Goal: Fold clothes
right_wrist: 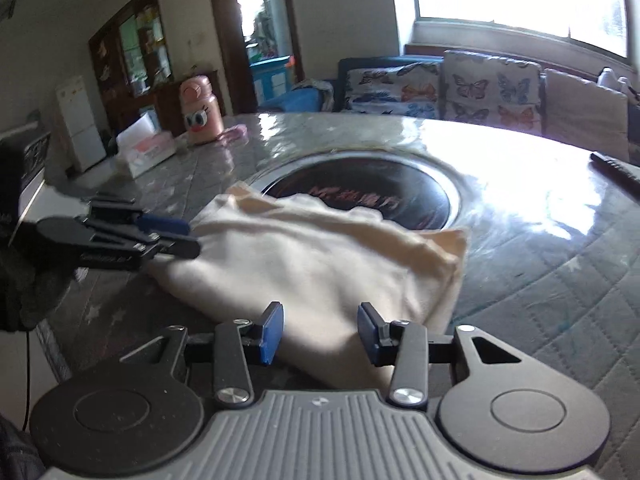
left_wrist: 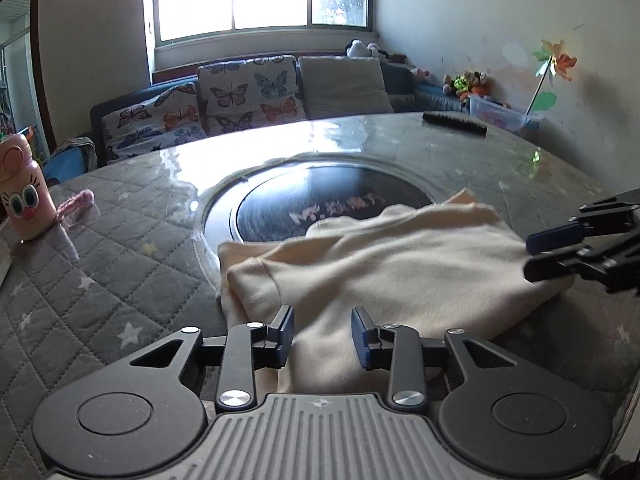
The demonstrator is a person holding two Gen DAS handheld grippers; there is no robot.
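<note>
On the quilted grey table point(left_wrist: 120, 240), a cream garment point(left_wrist: 380, 264) is laid in a compact, layered bundle, with its far edge overlapping the dark round hotplate point(left_wrist: 312, 204) set into the tabletop. Several layers are seen stacked at the corner nearest the left gripper point(left_wrist: 322, 334), so at least one fold is already present (whether more folds are intended cannot be settled from these views).

The left gripper is held with its jaws spread, and the near edge of the garment is seen between them, not pinched. The right gripper point(right_wrist: 320, 330) is likewise spread over the opposite side of the cloth, nothing being clamped. In each wrist view the other gripper is seen at the far side of the bundle; from that angle its jaws are viewed side-on.

If a further fold is to be made, all layers at each end should be caught together, so that the bundle is not pulled apart. Both ends should be lifted evenly and carried over in one level sweep. The cloth should be kept clear of the hotplate rim, where snagging is judged possible. If the fold is complete, the top should merely be smoothed flat.

A pink bottle point(left_wrist: 24, 200) and a black remote point(left_wrist: 454, 121) stand well apart from the work.
</note>
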